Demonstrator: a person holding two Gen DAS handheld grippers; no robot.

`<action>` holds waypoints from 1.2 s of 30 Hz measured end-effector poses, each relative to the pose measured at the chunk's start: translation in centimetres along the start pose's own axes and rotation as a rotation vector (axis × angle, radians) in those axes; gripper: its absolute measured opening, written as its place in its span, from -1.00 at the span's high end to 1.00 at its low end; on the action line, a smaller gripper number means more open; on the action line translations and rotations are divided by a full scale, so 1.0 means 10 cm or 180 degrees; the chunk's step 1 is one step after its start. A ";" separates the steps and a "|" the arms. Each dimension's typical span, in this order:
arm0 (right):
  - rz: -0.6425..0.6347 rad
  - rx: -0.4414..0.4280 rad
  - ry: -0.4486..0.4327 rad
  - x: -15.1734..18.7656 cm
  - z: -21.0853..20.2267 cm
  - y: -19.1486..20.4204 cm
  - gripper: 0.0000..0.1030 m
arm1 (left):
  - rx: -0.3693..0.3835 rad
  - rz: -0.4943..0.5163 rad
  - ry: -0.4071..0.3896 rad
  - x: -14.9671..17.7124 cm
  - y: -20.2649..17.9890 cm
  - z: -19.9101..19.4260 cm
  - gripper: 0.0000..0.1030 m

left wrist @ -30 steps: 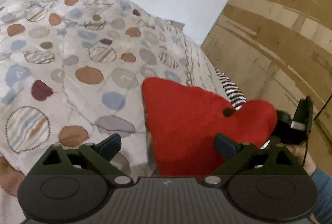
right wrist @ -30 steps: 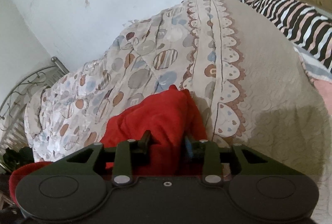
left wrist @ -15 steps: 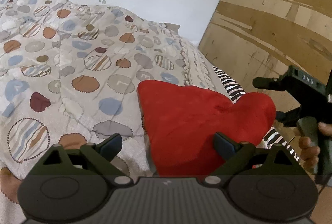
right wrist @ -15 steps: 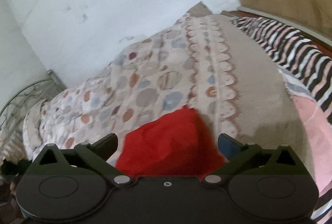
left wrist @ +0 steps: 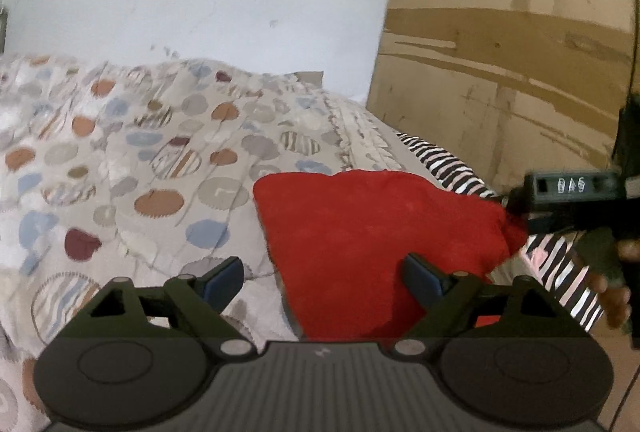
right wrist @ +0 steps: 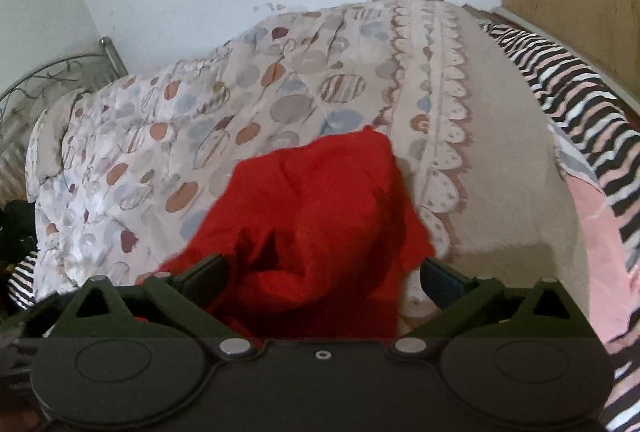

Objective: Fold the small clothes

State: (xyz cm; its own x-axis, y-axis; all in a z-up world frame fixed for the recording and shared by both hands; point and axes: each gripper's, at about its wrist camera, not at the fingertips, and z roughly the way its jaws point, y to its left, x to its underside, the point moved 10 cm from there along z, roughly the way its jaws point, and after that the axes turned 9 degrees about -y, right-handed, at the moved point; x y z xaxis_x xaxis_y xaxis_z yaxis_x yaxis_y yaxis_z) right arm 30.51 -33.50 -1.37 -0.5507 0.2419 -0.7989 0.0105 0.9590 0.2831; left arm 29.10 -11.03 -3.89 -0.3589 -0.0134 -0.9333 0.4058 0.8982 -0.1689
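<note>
Having just released the red cloth (right wrist: 320, 216), right tool (right wrist: 322, 274) now wide apart

In the left wrist view, my right hand-held gripper (left wrist: 516, 205) is showing small pale raised characters on a dark bar of its frame, reading roughly "DAS", though the blur is making the letters uncertain. I am finding nothing else legible in either view; the faint mark on my left hand-held gripper's (left wrist: 322, 278) ribbed housing is staying too small to read.
</note>
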 end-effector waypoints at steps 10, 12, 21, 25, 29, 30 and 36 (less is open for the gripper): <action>-0.0079 -0.0258 -0.0142 -0.07 -0.07 0.25 -0.99 | -0.0014 0.0255 -0.0043 0.06 -0.17 -0.03 -0.68; -0.0195 -0.0140 -0.0086 0.04 -0.01 0.22 -0.99 | 0.0006 0.0249 -0.0020 0.08 -0.16 -0.03 -0.68; 0.0501 -0.0313 -0.0088 0.67 0.07 -0.22 -0.98 | 0.0184 -0.0012 0.0061 0.27 -0.20 -0.02 -0.67; 0.0593 -0.0398 -0.0270 0.73 0.01 -0.29 -0.98 | 0.0204 0.0005 0.0039 0.27 -0.23 -0.01 -0.68; 0.0867 -0.0586 -0.0352 0.47 -0.09 -0.34 -0.99 | 0.0205 -0.0062 0.0028 0.27 -0.19 -0.01 -0.68; 0.0857 -0.0577 -0.0413 0.37 -0.11 -0.35 -0.99 | 0.0215 -0.0095 0.0034 0.28 -0.18 0.00 -0.68; 0.0968 -0.0552 -0.0297 0.01 0.22 -0.38 -0.99 | 0.0149 0.0100 -0.0034 0.28 -0.24 -0.03 -0.68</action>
State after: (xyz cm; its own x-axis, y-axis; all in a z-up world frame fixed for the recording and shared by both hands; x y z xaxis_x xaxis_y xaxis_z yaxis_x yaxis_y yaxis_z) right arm 32.30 -36.76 -3.67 -0.4655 0.5324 -0.7070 0.0159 0.8038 0.5948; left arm 26.90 -13.09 -6.04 -0.3363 0.0096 -0.9417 0.4556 0.8768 -0.1538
